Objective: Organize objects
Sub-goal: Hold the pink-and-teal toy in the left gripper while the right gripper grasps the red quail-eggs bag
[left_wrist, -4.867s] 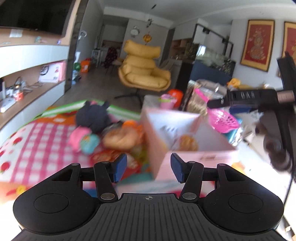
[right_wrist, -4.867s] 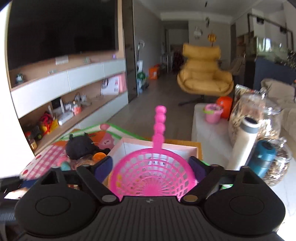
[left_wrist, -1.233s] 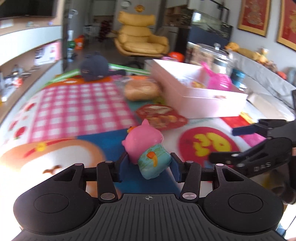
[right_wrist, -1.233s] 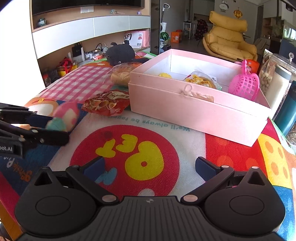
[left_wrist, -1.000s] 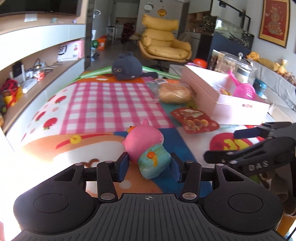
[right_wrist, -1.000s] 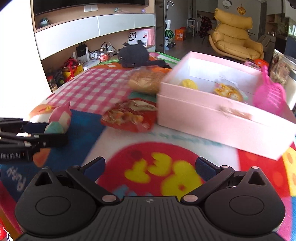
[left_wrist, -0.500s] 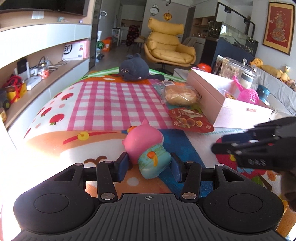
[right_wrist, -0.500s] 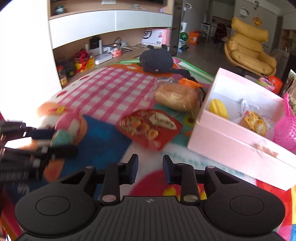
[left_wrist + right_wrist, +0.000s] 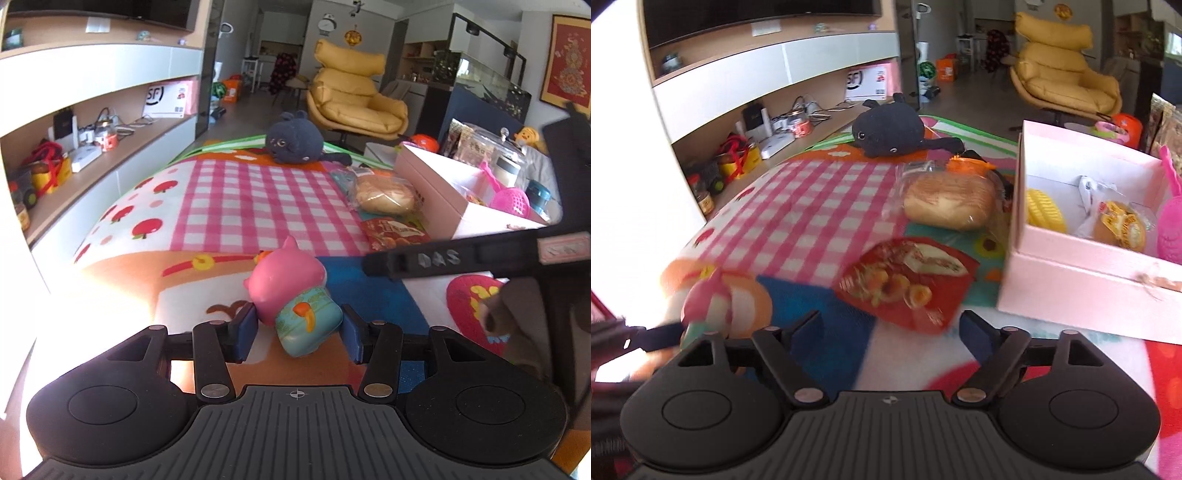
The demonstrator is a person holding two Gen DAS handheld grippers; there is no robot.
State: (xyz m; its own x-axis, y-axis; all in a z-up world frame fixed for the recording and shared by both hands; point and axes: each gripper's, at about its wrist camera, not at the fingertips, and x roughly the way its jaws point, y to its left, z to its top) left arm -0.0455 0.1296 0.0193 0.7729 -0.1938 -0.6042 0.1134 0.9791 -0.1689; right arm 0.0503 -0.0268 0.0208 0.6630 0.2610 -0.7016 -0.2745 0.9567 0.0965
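Left wrist view: left gripper (image 9: 297,328) clamped on pink pig toy (image 9: 291,295), blue pads pressed against both flanks, head pointing away from camera, toy raised over the play mat (image 9: 255,206). Right wrist view: right gripper (image 9: 890,332) spread wide, holding nothing, aimed at red snack packet (image 9: 908,280) lying flat just ahead and slightly right of centre, long axis running diagonally toward pink box (image 9: 1086,291). Nearer to the packet: right gripper, judging by that view. Box well to the right of the held toy, already containing toy corn (image 9: 1045,210), wrapped pastry (image 9: 1119,225), pink scoop (image 9: 1171,236). Bagged bun (image 9: 949,203) beside box wall; black plush (image 9: 886,129) farther back. Legible writing: "SF" on shelf carton (image 9: 166,98); "DAS" on the right gripper's finger.
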